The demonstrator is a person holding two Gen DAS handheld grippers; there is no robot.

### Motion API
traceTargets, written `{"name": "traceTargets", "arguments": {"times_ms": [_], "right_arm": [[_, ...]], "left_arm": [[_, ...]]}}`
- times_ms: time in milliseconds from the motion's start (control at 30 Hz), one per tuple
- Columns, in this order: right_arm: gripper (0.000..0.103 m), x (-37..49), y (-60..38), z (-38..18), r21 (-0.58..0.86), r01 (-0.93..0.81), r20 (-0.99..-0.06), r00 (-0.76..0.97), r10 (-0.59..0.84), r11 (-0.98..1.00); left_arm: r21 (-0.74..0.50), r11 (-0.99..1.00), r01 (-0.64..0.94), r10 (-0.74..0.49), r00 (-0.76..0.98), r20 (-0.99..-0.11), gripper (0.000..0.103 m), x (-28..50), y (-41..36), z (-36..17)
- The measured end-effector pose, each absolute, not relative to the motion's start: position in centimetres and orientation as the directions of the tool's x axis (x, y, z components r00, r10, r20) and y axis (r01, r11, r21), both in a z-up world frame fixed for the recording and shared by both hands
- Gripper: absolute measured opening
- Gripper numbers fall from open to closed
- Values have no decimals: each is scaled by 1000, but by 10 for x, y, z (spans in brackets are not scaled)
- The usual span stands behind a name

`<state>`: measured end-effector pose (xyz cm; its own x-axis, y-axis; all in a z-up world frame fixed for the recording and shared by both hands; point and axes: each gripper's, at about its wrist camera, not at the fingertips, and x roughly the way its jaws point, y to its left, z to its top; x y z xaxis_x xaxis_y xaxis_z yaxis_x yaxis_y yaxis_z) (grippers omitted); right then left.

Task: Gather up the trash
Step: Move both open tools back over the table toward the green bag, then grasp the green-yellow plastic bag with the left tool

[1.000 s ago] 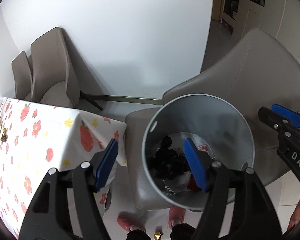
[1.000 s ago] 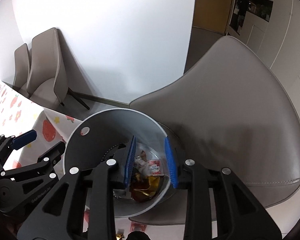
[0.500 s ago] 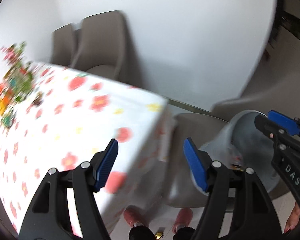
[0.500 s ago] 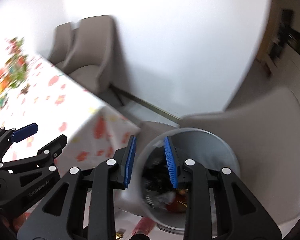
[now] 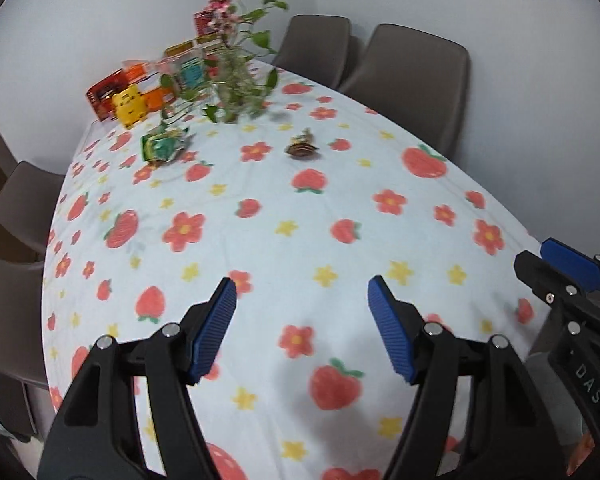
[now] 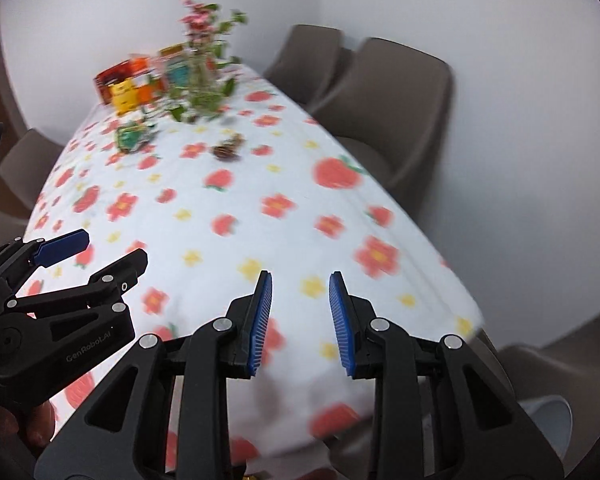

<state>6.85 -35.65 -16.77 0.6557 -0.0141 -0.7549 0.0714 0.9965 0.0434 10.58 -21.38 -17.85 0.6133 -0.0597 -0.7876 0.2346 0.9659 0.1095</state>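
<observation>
A green crumpled wrapper [image 5: 165,147] and a small brown piece of trash [image 5: 301,147] lie far off on the table with the strawberry-and-flower cloth [image 5: 340,184]. Both also show in the right wrist view, the wrapper [image 6: 133,138] and the brown piece [image 6: 228,149]. My left gripper [image 5: 302,330] is open and empty above the table's near end. My right gripper [image 6: 300,320] has its jaws apart with nothing between them; it also shows at the right edge of the left wrist view [image 5: 556,272]. A sliver of the grey metal bin [image 6: 548,412] shows at bottom right.
A vase of green and pink plants [image 5: 236,80] and several colourful boxes [image 5: 132,96] stand at the table's far end. Brown chairs [image 5: 412,80] line the right side; others [image 5: 20,200] stand on the left. A white wall is behind.
Both grippers have swung left from over the bin on the chair to over the table. The bin has dropped almost out of view. The left jaws stay wide; the right jaws are a little wider.
</observation>
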Motion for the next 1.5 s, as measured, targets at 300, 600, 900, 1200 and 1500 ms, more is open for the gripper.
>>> {"name": "traceTargets", "arguments": {"times_ms": [300,600,900,1200,1500], "right_arm": [[28,161,-255,-153,51,-49,-741,668,71,997],[28,246,-197,-154,11,-143,-748,655,103,990],[28,337,-173,-175,-12,-244,-761,631,149,970],[29,409,-178,-213,-13,-272,-784,600,159,962],[29,458,-177,-243,-6,-295,-798,577,173,956]], "left_arm": [[116,989,93,30,638,-770,69,188,-94,-163],[104,994,36,57,637,-769,69,249,-48,-169],[114,993,-5,92,629,-772,69,325,-42,-187],[137,991,3,106,621,-777,69,399,-55,-220],[151,988,12,110,627,-771,69,452,-56,-244]]}}
